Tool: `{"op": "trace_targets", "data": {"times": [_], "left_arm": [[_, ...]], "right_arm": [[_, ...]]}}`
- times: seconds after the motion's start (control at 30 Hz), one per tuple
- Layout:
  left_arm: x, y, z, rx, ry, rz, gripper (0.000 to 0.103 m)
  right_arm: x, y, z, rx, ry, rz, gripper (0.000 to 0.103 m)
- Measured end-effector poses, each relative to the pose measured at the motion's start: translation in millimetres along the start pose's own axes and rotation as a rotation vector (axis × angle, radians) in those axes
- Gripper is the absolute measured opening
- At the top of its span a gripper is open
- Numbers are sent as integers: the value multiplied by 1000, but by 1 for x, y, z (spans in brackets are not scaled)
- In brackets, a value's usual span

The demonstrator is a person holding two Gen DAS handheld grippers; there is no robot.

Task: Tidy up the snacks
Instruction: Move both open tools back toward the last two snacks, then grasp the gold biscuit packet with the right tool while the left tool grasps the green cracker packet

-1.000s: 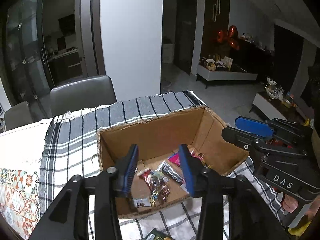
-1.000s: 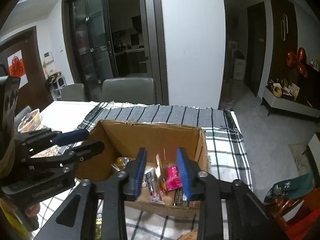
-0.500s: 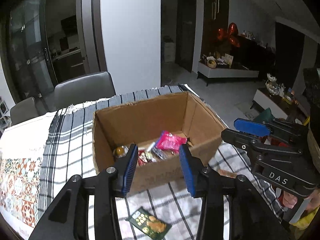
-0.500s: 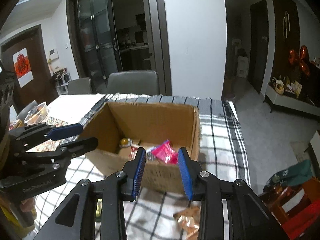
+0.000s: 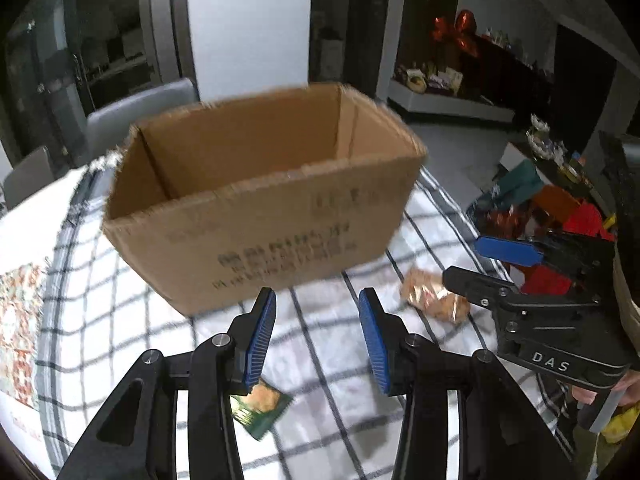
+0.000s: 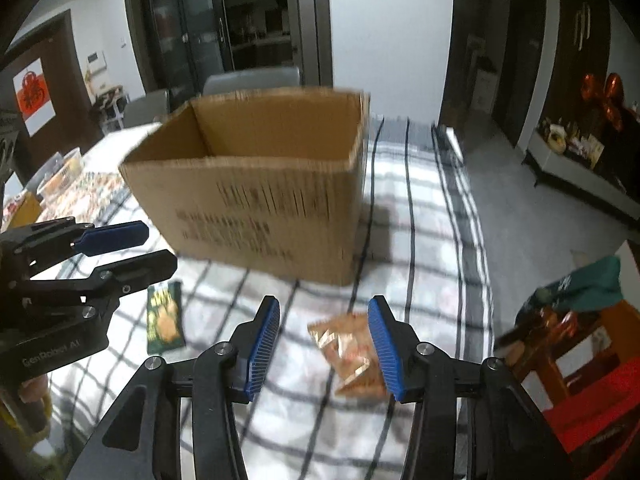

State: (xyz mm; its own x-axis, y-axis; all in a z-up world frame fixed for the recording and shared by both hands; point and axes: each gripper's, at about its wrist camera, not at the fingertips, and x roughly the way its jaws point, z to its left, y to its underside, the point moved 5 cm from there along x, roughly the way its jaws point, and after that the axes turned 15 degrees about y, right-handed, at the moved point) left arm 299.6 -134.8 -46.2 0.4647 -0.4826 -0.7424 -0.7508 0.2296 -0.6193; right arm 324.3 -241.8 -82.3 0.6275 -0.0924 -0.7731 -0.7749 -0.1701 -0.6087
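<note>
On checked tablecloth (image 6: 420,216): cardboard box (image 6: 260,200) mid-table; green packet (image 6: 164,318) near left gripper (image 5: 316,336); orange packet (image 6: 350,350) under right gripper (image 6: 324,346); both grippers agape, empty.

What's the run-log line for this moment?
left gripper: open, above green snack packet | right gripper: open, above orange snack packet | cardboard box: upright on checked tablecloth

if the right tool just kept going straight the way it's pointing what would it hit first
Probably the checked tablecloth. The right tool is open and angled down at it, with the orange snack packet lying just inside its right finger. The cardboard box stands beyond; depth is unclear.
</note>
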Motion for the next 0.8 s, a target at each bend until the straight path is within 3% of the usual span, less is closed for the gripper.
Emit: {"op": "trace_targets", "data": {"times": [0.17, 0.5, 0.8], "left_arm": [[22, 15, -6, -21, 16, 52, 46], [56, 30, -2, -83, 30, 114, 50], [70, 39, 8, -117, 29, 144, 50]], "right_arm": [[21, 18, -5, 4, -15, 71, 60], [61, 36, -8, -57, 2, 171, 60], [76, 31, -1, -101, 38, 172, 63]]}}
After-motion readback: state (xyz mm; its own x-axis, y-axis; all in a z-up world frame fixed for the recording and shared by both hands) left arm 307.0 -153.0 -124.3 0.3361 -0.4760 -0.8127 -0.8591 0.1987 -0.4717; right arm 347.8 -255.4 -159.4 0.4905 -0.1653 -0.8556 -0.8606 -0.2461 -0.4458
